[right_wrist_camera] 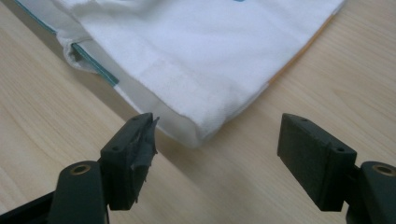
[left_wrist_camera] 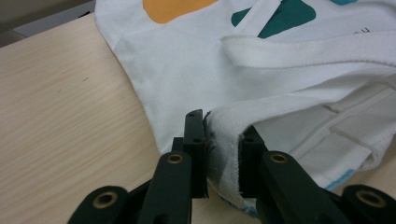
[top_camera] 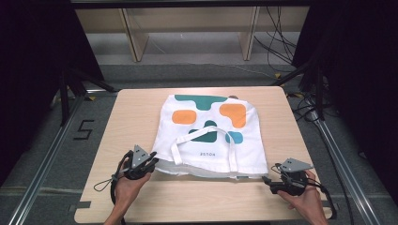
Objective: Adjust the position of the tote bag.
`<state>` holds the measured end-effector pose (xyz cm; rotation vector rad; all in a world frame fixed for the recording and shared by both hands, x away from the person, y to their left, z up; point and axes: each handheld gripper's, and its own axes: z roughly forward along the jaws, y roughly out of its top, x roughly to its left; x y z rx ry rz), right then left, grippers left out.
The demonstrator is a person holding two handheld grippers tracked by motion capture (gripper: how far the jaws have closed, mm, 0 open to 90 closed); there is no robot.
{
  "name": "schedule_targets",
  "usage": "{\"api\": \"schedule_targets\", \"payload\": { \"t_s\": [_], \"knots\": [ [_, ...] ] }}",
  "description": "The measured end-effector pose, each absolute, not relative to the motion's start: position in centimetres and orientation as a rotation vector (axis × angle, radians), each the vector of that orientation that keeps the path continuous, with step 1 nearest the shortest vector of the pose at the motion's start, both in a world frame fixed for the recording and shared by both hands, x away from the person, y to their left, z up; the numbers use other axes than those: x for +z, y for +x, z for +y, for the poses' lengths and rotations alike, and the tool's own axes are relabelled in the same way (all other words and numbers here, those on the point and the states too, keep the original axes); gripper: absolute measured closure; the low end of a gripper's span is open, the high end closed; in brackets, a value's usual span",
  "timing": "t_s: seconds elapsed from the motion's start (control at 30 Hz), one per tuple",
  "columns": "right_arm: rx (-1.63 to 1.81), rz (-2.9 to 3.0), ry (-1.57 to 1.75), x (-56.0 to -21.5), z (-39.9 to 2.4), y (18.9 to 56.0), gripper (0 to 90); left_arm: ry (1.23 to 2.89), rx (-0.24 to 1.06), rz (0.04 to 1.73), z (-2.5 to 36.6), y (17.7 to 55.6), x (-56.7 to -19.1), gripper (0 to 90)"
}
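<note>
- Left gripper (left_wrist_camera: 223, 154) clenched on the near left corner of a white tote bag (top_camera: 206, 136).
- Right gripper (right_wrist_camera: 219, 158) released, jaws wide, just beside the bag's near right corner.

From my overhead feed, a white tote bag (top_camera: 209, 133) with green and orange patches lay flat on the wooden table (top_camera: 136, 112), its straps looped across the front. My left gripper (top_camera: 149, 161) sat at the bag's seven o'clock corner, touching the cloth. My right gripper (top_camera: 267, 180) rested at five o'clock, just beside the other near corner, on bare wood.
</note>
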<state>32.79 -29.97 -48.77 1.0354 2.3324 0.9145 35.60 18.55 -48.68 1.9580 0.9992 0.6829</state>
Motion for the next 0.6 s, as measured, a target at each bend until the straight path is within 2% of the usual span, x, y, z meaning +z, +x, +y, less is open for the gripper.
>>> {"api": "schedule_targets", "payload": {
  "t_s": [0.1, 0.37, 0.57, 0.6],
  "knots": [
    [0.891, 2.338, 1.035, -48.7, -29.5, 32.8, 28.6, 1.937, 0.65, 1.022, 18.6, 35.7, -48.7, 78.8],
    [0.805, 2.376, 0.971, -49.0, -27.5, 33.9, 28.4, 1.964, 0.664, 1.004, 18.6, 35.7, -48.6, 78.5],
    [0.803, 2.366, 0.953, -49.2, -26.8, 35.4, 43.2, 1.986, 0.67, 0.983, 18.6, 35.6, -48.7, 78.1],
    [0.803, 2.366, 0.953, -49.2, -26.8, 35.4, 43.2, 1.986, 0.67, 0.983, 18.6, 35.6, -48.7, 78.0]
  ]
}}
